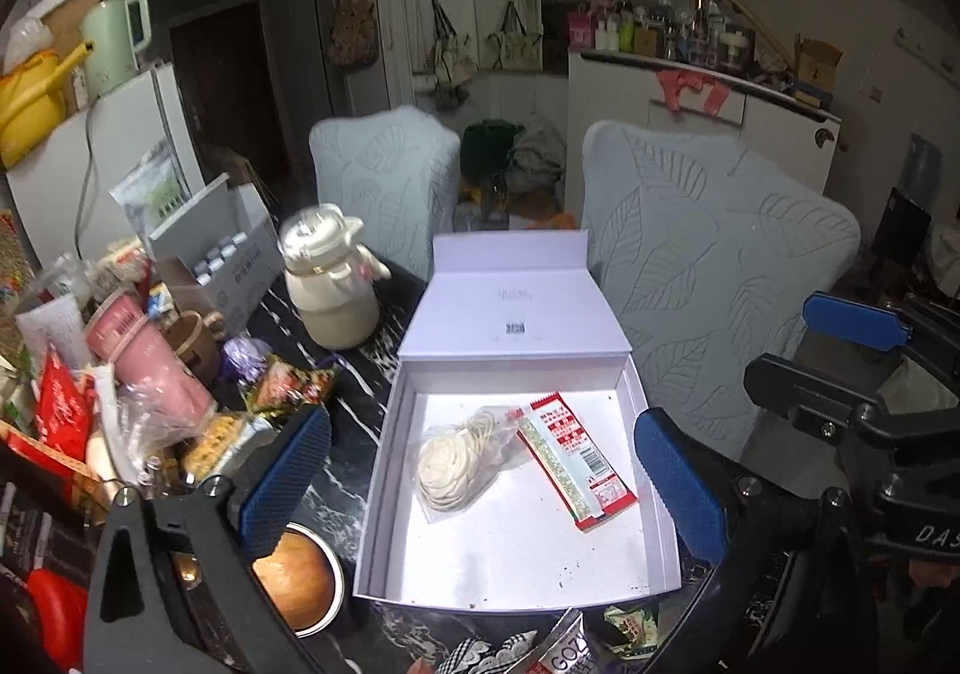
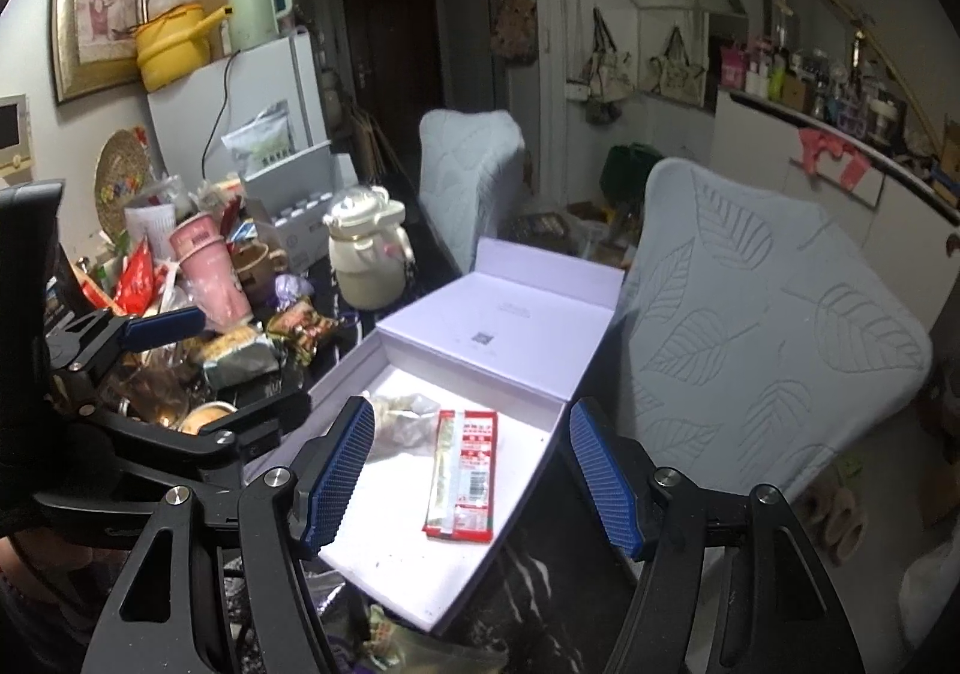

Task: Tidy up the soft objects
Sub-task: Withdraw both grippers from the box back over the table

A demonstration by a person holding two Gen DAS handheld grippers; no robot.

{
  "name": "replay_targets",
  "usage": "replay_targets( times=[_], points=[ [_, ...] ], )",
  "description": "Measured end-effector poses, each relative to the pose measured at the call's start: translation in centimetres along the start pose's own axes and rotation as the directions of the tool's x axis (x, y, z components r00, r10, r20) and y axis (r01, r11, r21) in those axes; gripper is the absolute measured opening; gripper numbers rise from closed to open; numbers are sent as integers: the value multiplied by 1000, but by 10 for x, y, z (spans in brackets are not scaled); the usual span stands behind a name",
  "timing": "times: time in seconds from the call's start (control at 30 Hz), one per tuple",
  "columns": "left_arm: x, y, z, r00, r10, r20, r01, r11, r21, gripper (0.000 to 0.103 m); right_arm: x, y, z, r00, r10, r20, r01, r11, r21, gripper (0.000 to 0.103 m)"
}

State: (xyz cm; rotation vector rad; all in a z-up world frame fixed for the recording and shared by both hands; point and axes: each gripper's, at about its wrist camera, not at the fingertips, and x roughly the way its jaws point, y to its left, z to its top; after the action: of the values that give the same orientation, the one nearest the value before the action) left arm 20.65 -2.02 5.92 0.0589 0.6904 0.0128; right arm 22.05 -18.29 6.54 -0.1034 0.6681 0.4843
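A shallow white box [image 1: 379, 470] lies on the dark marble table with its lid folded back. Inside it are a clear bag of white round pieces [image 1: 450, 470] and a red-and-white packet [image 1: 576, 458]. My left gripper [image 1: 483, 416] hovers above the box, its blue pads spread wide with nothing held between them. My right gripper [image 2: 471, 410] hangs over the box's near right corner [image 2: 510, 500], open and holding nothing. The packet [image 2: 465, 476] and the bag [image 2: 402, 422] lie below it. Each gripper also shows in the other's view: the right gripper [image 1: 828, 350] and the left gripper [image 2: 228, 368].
Left of the box the table is crowded: a cream jug [image 1: 330, 290], stacked pink cups [image 1: 150, 368], snack packets [image 1: 288, 380] and a bowl holding a brown round thing [image 1: 294, 578]. More packets [image 1: 564, 650] lie at the front edge. Two covered chairs [image 1: 720, 266] stand behind.
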Motion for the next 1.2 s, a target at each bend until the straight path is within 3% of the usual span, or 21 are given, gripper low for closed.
replay_targets(
  times=[0.2, 0.33, 0.77, 1.2],
  points=[
    [-36, 1, -1, 996, 39, 83, -40, 999, 6, 103, -30, 10, 0, 998, -3, 66, 4, 1000, -19, 69],
    [-56, 3, -3, 993, 51, 104, -52, 999, 4, 103, -50, 16, -2, 994, -9, 108, 12, 1000, -24, 76],
    [-118, 4, -27, 981, 51, 185, -53, 999, 6, 103, -104, 27, -23, 982, 6, 188, 0, 1000, -29, 80],
    [-153, -1, -73, 986, 6, 166, -6, 1000, -4, 103, -137, 45, -67, 979, 33, 202, -23, 998, -51, 80]
  ],
)
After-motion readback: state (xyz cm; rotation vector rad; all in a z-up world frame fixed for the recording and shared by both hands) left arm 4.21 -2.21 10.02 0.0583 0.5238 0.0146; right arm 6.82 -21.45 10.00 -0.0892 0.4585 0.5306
